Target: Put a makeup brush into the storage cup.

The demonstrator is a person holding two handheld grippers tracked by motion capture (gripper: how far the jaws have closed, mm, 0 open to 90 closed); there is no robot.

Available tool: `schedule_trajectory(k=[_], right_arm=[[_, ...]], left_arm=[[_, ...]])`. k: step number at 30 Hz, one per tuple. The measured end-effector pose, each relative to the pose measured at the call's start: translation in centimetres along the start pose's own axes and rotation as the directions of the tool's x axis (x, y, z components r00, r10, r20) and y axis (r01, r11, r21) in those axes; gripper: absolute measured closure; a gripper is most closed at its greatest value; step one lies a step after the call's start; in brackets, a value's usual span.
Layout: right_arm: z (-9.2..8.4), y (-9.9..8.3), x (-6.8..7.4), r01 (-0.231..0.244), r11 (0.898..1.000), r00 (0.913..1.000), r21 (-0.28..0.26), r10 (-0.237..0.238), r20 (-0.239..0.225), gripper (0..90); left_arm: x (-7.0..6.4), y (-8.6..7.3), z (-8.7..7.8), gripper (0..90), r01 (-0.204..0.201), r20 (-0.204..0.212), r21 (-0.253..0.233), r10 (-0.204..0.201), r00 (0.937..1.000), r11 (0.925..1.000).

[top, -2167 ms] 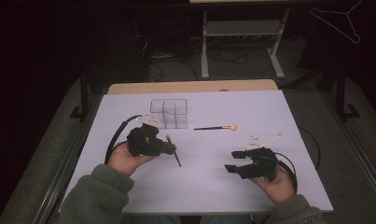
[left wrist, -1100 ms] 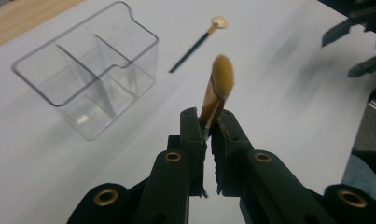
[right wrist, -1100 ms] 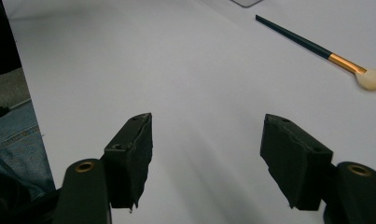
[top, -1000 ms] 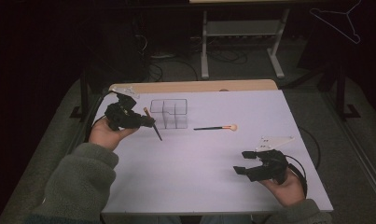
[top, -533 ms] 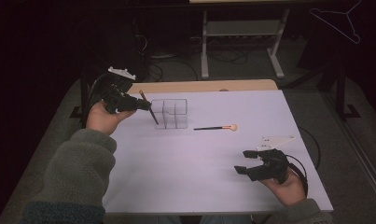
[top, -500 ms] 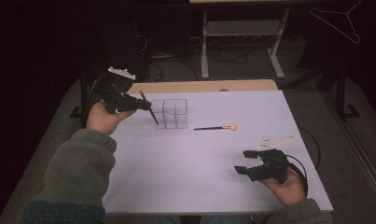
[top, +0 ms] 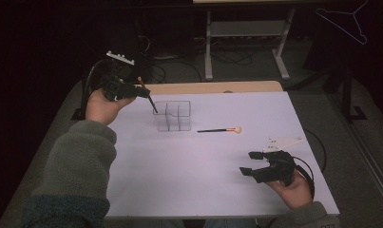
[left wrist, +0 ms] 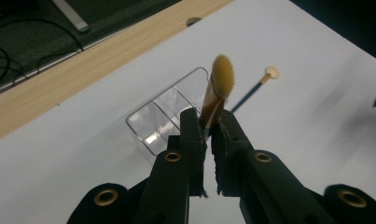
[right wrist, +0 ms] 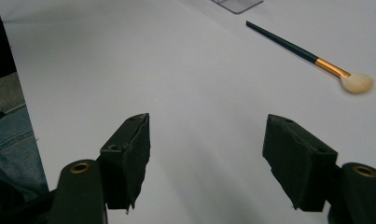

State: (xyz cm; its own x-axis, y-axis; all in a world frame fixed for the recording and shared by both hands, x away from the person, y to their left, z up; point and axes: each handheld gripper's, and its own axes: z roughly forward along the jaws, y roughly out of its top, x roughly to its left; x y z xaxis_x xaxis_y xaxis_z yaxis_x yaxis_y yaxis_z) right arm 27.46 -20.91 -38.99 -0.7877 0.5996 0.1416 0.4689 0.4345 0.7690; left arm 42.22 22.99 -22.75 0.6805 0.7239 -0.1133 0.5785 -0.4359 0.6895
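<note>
Looking down from the high view, the left tool (top: pixel 140 91) is raised above the far left corner of the white bench (top: pixel 179 180), its jaws clamped on a dark-handled makeup brush (top: pixel 150 99) that slants down toward the clear organizer (top: pixel 175 116). The handle's lower end hangs just beside the organizer's left wall; whether it touches cannot be told. A second brush (top: pixel 220 129) lies flat on the bench to the right of the organizer, its pale bristles pointing right. The right tool (top: pixel 254 162) sits low over the near right part of the bench, jaws spread with nothing between them.

From the left gripper view, the left tool (left wrist: pixel 208 128) pinches the makeup brush (left wrist: pixel 218 91) at its copper ferrule, the tan bristles standing up beyond the jaw tips. The clear organizer (left wrist: pixel 162 123) shows behind, with the second brush (left wrist: pixel 255 88) farther off.

From the right gripper view, the right tool (right wrist: pixel 206 135) stands wide open over bare bench (right wrist: pixel 129 56), and the second brush (right wrist: pixel 311 58) lies ahead and well apart.
</note>
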Motion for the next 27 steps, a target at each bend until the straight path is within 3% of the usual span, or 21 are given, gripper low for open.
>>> schedule_trajectory(k=[9,27], right_arm=[[-0.2,-0.2,-0.2,-0.011,1.0,0.9999,-0.01,0.011,0.004,30.0],[-0.4,-0.1,-0.3,-0.009,1.0,0.9999,-0.019,0.01,0.007,29.9]], left_arm=[[0.9,0.4,1.9,83.2,0.029,-0.034,0.027,-0.028,0.999,0.9992],[2.1,0.4,3.6,83.2,0.093,-0.062,0.007,-0.093,0.9938,0.9956]])
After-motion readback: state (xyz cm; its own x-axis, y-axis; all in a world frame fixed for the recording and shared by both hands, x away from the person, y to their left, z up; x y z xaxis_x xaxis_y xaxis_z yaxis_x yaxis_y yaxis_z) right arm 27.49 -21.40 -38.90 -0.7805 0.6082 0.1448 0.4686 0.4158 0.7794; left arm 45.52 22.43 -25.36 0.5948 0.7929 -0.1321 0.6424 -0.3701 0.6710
